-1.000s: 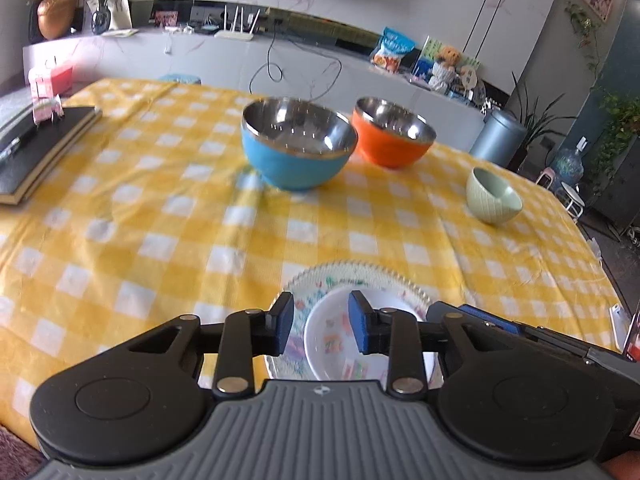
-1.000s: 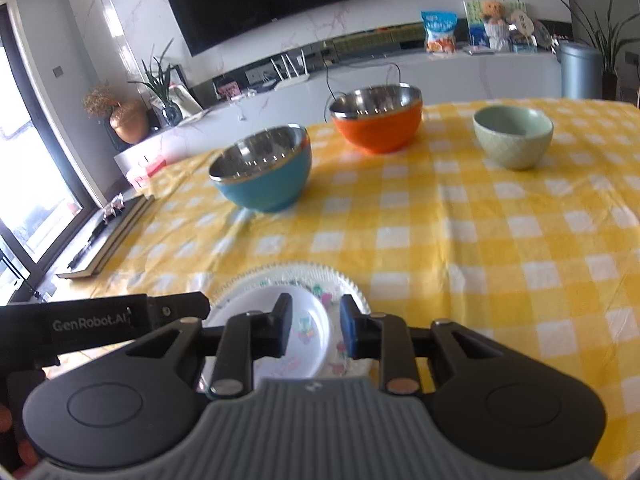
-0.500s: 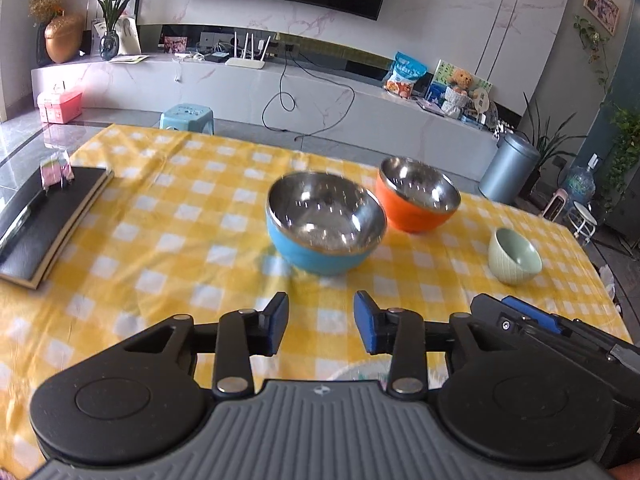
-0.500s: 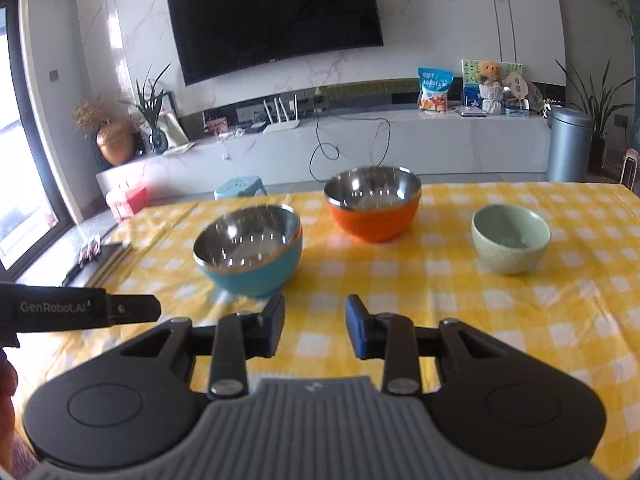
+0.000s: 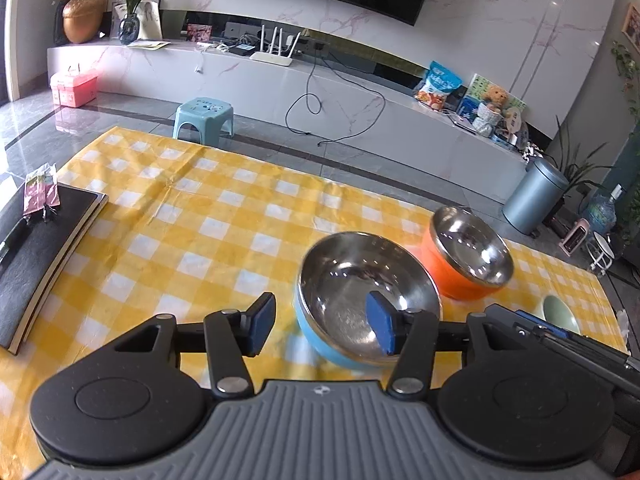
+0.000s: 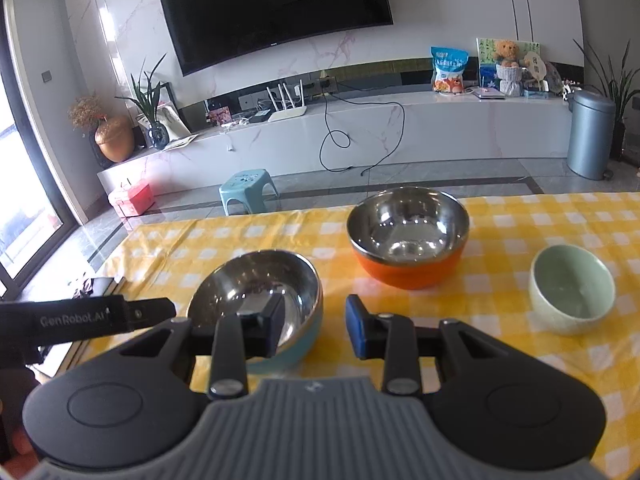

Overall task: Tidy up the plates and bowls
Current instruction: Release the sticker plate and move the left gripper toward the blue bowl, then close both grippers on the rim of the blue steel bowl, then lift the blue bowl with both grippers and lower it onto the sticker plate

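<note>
Plates gone from view, blue bowl (image 5: 362,300) empty

1. The left gripper (image 5: 322,328) has opened wider; its jaws now straddle the near-left rim of the blue bowl (image 5: 360,296).
2. The right gripper (image 6: 314,326) has also opened wider and sits at the blue bowl (image 6: 256,292), its left finger over the rim.
3. The patterned plate and white dish, seen below both grippers a second ago, have left both views.
</note>
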Demonstrator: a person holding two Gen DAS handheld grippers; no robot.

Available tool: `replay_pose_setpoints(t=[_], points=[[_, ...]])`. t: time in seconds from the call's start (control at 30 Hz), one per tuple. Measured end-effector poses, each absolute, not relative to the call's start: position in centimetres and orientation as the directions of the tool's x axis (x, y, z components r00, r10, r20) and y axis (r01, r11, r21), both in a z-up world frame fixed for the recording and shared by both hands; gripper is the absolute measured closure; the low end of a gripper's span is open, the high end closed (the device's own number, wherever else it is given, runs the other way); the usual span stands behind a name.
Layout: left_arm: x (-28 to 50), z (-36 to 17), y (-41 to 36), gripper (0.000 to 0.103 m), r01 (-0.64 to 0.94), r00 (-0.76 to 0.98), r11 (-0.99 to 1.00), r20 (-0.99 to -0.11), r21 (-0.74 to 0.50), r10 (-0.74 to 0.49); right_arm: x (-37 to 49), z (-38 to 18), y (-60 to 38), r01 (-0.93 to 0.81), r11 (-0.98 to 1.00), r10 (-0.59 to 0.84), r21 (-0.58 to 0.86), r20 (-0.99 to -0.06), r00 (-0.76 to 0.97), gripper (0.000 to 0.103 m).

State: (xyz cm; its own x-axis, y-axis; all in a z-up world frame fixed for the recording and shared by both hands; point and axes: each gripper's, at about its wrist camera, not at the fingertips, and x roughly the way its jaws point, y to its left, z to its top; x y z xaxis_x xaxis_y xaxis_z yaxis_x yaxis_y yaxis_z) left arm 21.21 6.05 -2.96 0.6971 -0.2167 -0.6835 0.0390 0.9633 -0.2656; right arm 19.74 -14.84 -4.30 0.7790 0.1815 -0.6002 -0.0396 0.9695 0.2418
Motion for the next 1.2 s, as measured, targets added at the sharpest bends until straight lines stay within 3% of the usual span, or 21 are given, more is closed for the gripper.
replay_pose_setpoints(t=[0.5,0.6,0.9,1.0,1.2], points=[[26.5,-7.3,5.6,0.039,0.012,0.644,0.948,-0.723,-0.318,-0.25,26.4,-8.2,-14.2,0.012,0.962,0.185,0.272,-0.684,0.705,0.07],[26.9,-7.8,5.5,0.047,0.023,0.637,0.944,-0.724,-0.328,-0.267,26.9,-8.9,-14.3,0.017,0.959,0.19,0.281,-0.69,0.699,0.072],[27.1,-8.5,5.1,0.082,0.022,0.632,0.96,-0.74,-0.28,-0.23,27.4,-10.0,-14.1,0.017,0.95,0.215,0.311,-0.696,0.685,0.093],[27.0,-8.3,5.2,0.093,0.008,0.629,0.966,-0.75,-0.26,-0.207,27.5,-10.0,-14.0,0.035,0.949,0.206,0.314,-0.7,0.684,0.094],[24.5,-6.1,4.6,0.094,0.032,0.662,0.973,-0.725,-0.228,-0.192,25.9,-8.5,-14.5,0.039,0.942,0.209,0.332,-0.677,0.706,0.096]])
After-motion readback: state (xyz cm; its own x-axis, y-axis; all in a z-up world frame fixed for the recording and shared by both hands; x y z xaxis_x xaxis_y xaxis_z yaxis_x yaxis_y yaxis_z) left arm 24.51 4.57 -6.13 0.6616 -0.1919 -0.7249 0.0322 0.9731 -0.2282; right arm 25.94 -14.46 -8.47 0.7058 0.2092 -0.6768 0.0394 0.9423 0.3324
